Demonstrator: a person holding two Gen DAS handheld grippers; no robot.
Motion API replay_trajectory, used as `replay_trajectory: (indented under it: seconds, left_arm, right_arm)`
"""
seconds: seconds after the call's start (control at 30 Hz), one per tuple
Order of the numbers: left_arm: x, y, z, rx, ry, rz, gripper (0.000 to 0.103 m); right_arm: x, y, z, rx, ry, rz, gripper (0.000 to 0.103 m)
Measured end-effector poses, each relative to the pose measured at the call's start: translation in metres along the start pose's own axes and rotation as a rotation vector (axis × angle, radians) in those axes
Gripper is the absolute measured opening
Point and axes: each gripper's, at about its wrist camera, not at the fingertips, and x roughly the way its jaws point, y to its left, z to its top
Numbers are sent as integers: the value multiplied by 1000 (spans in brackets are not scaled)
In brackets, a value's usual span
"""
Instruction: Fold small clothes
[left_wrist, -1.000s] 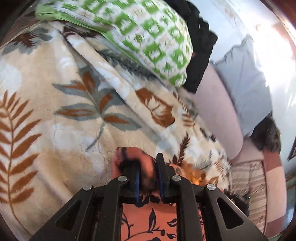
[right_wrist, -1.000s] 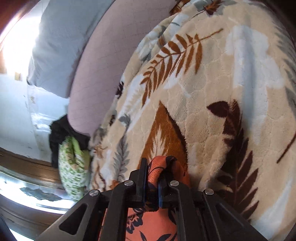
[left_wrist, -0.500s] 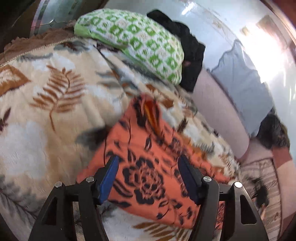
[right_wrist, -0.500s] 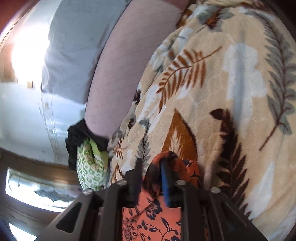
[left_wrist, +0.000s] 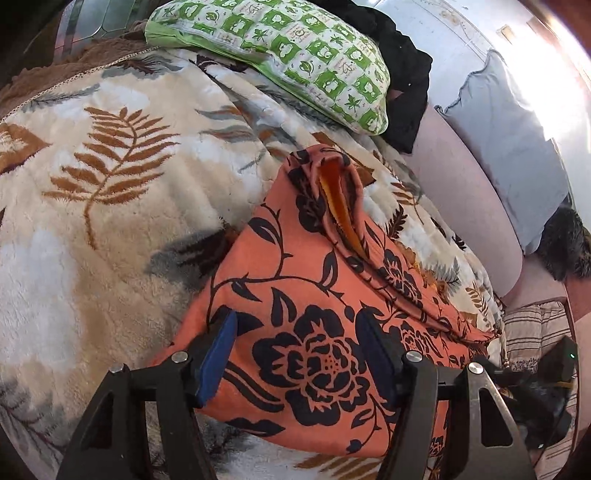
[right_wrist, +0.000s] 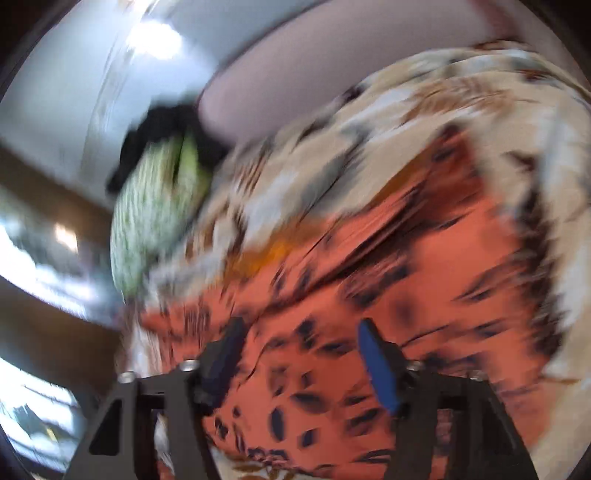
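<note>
An orange garment with black flowers (left_wrist: 314, 295) lies folded on a cream leaf-patterned blanket (left_wrist: 92, 192). Its far corner stands up a little, showing a yellow-orange inside. My left gripper (left_wrist: 299, 350) is open and empty, fingers apart just above the near part of the garment. In the right wrist view, which is blurred by motion, the same garment (right_wrist: 388, 266) lies on the blanket (right_wrist: 480, 103). My right gripper (right_wrist: 301, 350) is open and empty above it.
A green and white patterned pillow (left_wrist: 280, 48) lies at the far edge of the blanket, with dark clothing (left_wrist: 402, 74) behind it. A pink bolster (left_wrist: 465, 177) and a grey-blue pillow (left_wrist: 509, 140) lie to the right. Striped bedding (left_wrist: 535, 332) is at lower right.
Both grippers were shut on the garment's corners one second ago. The left opened half a second ago and drew back. The right has now opened and is moving fast.
</note>
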Motion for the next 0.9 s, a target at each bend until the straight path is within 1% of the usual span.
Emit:
replay_trajectory:
  seconds: [0.03, 0.07, 0.1, 0.17, 0.2, 0.23, 0.3, 0.33, 0.4, 0.43, 0.5, 0.53, 0.6, 0.67, 0.77, 0.83, 0.87, 0.9]
  left_arm:
    - [1, 1, 0, 2, 10, -3, 67]
    - [2, 1, 0, 6, 20, -3, 67]
    - [3, 1, 1, 15, 32, -3, 67]
    - [4, 1, 2, 33, 48, -4, 67]
    - [5, 1, 3, 34, 51, -3, 67]
    - [6, 2, 3, 31, 54, -6, 67]
    - [8, 7, 6, 13, 60, -18, 67]
    - [8, 9, 8, 4, 62, -26, 67]
    - [8, 12, 12, -11, 65, -39, 67]
    - [7, 13, 14, -14, 64, -38, 67]
    - [5, 14, 16, -13, 54, -21, 67]
    - [3, 14, 16, -13, 51, -11, 67]
    - [0, 14, 17, -21, 54, -17, 67]
    - [-1, 15, 16, -9, 56, -9, 67]
    - [4, 16, 13, 33, 80, 40, 67]
    - [13, 22, 11, 51, 118, 90, 67]
    - [18, 26, 10, 46, 132, 81, 67]
    - [17, 28, 11, 42, 123, 69, 67]
  right_arm:
    - [22, 18, -5, -43, 39, -9, 46]
    - [43, 34, -9, -95, 59, -42, 46]
    - [63, 50, -11, -162, 60, -101, 46]
    - [96, 74, 0, -257, 23, -216, 46]
    - [106, 80, 11, -266, 3, -252, 46]
    - [118, 84, 30, -241, -16, -269, 46]
    - [125, 82, 65, -135, -61, -255, 46]
    - [122, 82, 77, -99, -105, -232, 46]
    - [107, 93, 92, -80, -197, -170, 46]
    - [100, 102, 92, -98, -212, -141, 46]
    - [93, 124, 82, -171, -185, -94, 46]
    - [96, 137, 76, -205, -154, -83, 46]
    - [102, 155, 55, -265, -81, -54, 46]
    - [112, 167, 37, -299, -34, -46, 46]
    - [146, 175, 22, -334, 35, -104, 46]
    - [183, 167, 16, -343, 104, -183, 47]
    - [190, 164, 15, -350, 84, -181, 47]
    - [186, 164, 14, -359, 51, -171, 47]
